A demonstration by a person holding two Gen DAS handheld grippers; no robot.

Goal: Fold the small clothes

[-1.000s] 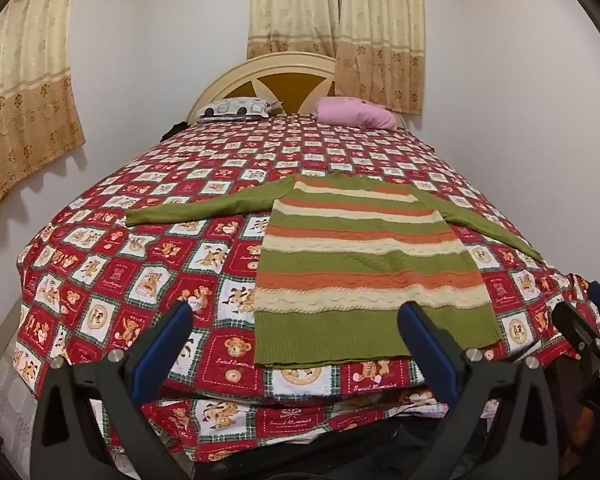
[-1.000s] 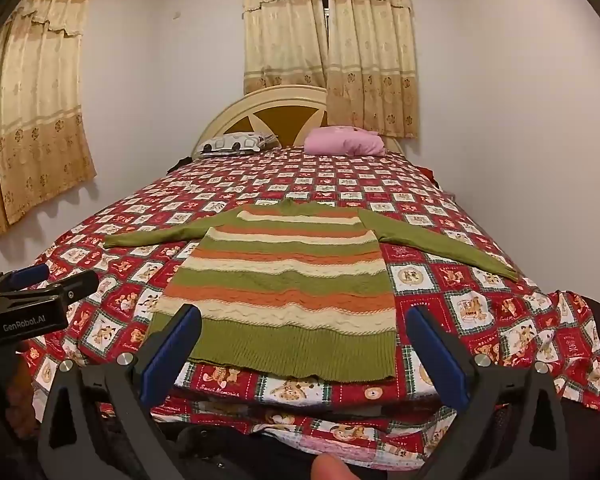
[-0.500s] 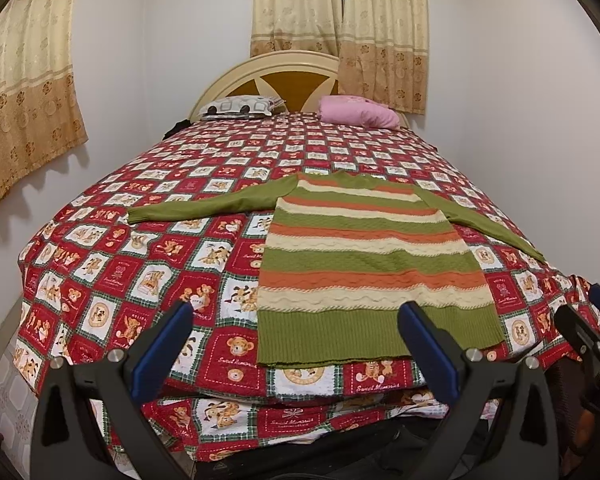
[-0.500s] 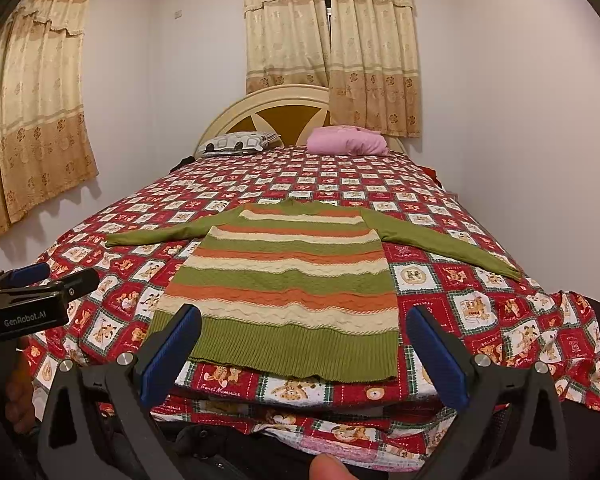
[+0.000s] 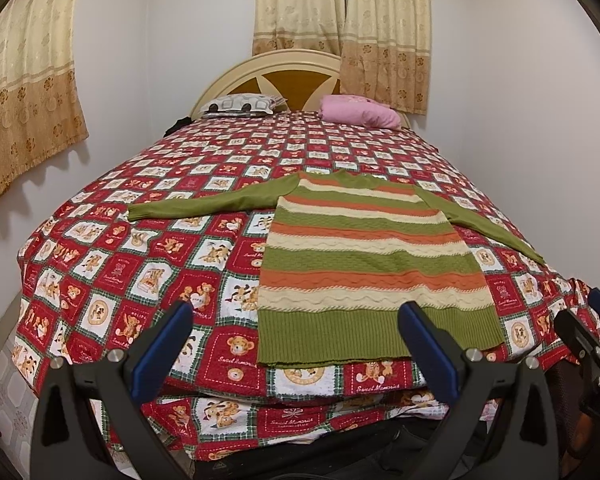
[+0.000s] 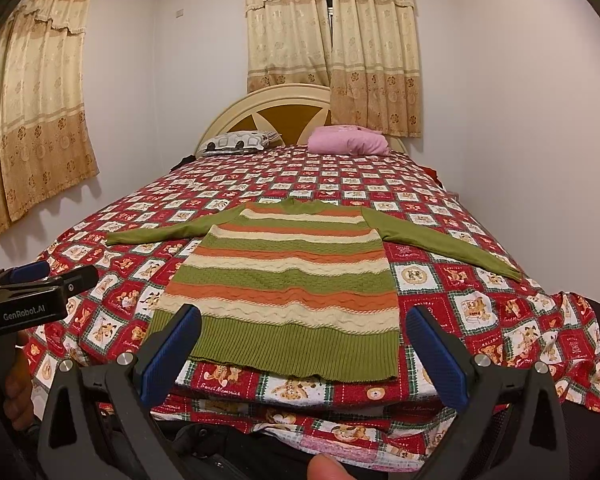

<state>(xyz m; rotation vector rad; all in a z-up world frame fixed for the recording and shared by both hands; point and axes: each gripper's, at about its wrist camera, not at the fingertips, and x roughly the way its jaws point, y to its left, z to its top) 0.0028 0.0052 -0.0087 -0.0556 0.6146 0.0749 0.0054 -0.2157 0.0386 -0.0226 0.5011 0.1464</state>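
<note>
Striped sweater laid flat near the foot of the bed, hem toward the cameras, both sleeves spread out sideways. Left claw and right claw both wide apart, gripping nothing, hanging just short of the hem. Probably best to start with 1 sleeve: pinch at the cuff, not mid-arm, then lay it straight across the chest. Knit looks thick and a bit stretchy, so lift rather than drag. Right cuff sits close to the bed edge, hard to say exactly how close
</note>
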